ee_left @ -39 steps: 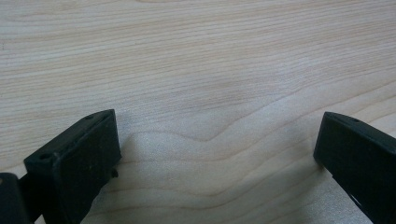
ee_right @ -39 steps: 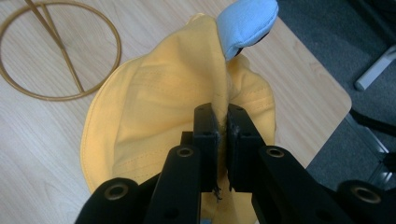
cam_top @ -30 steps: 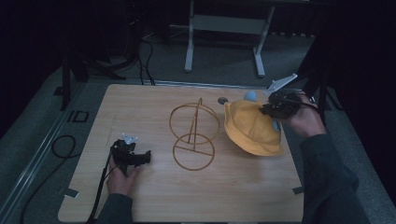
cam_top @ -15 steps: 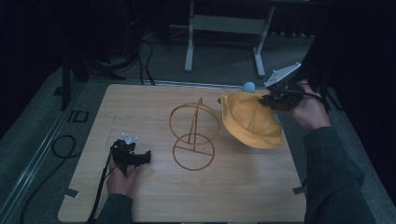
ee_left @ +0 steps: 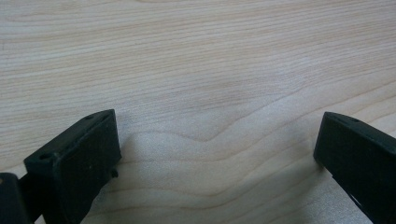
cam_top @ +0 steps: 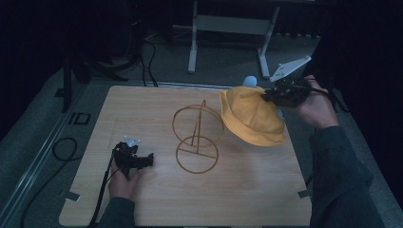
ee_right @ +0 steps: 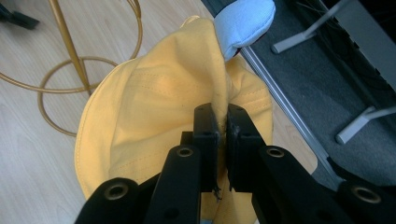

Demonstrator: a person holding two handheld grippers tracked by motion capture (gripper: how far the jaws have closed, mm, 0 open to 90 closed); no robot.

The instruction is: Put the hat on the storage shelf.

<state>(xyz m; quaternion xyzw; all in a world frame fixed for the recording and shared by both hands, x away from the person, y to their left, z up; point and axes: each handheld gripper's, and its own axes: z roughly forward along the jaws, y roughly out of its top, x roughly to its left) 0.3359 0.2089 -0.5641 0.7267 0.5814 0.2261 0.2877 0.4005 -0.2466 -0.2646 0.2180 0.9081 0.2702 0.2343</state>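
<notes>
While the right tool (ee_right: 223, 125) pinches the yellow bucket hat (cam_top: 252, 118) aloft beside the gold wire stand (cam_top: 197, 137), keep the grip firm and centre the crown over the stand's top; left tool (ee_left: 215, 154) rests open on the tabletop (cam_top: 237, 190).

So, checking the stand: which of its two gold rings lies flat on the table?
The nearer ring, at the stand's foot; the other ring stands upright.

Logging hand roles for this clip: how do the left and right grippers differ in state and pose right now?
The left gripper is open with nothing between its fingers; the right gripper is shut on a fold of the yellow hat. The left one rests low on the wooden table; the right one is raised at the table's far right edge, lifting the hat. Both are black and hand-held.
</notes>
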